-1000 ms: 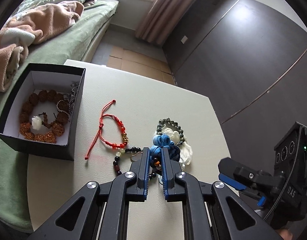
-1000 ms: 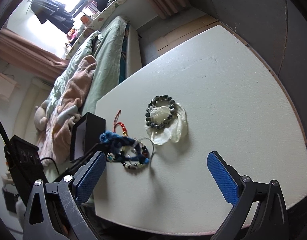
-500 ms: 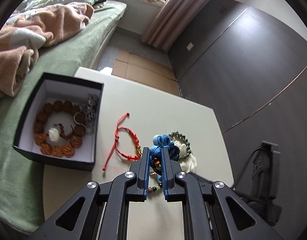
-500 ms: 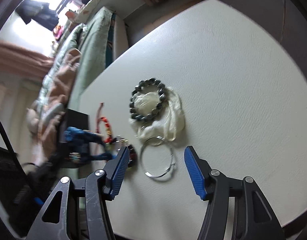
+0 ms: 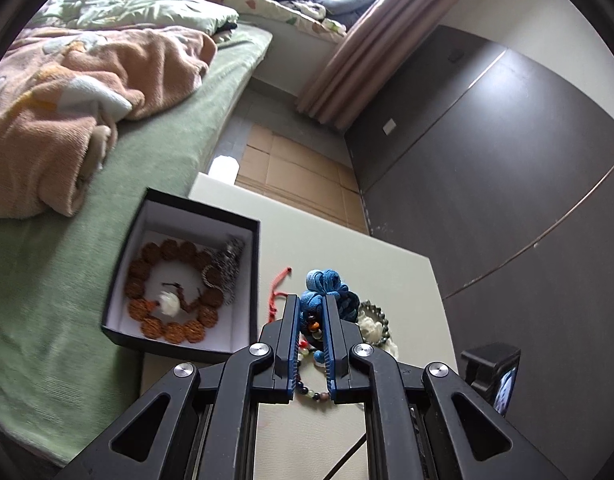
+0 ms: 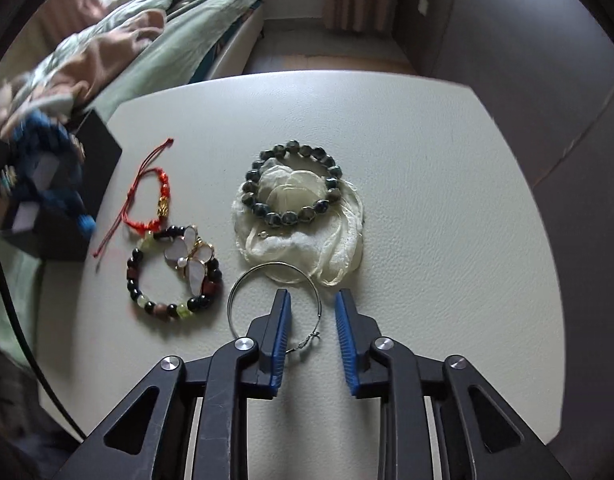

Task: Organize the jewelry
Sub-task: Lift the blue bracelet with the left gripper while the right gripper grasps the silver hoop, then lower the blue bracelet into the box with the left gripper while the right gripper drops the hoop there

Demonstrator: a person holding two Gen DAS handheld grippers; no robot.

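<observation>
Blue knotted bracelet (image 5: 325, 294) half hidden between left gripper (image 5: 311, 322) jaws.

The tabletop (image 5: 347, 248) is viewed from high above along the left hand-held gripper (image 5: 311, 320), facing the bed (image 5: 107, 184) and curtain (image 5: 347, 60). From the right hand-held gripper (image 6: 311, 312), the tabletop (image 6: 447, 240) is seen close and low. Both views share the dark bead bracelet (image 5: 377, 312) (image 6: 293, 182), red cord bracelet (image 5: 277, 288) (image 6: 147, 192) and black box (image 5: 179, 280) (image 6: 95, 160) (blurred at right's edge).
</observation>
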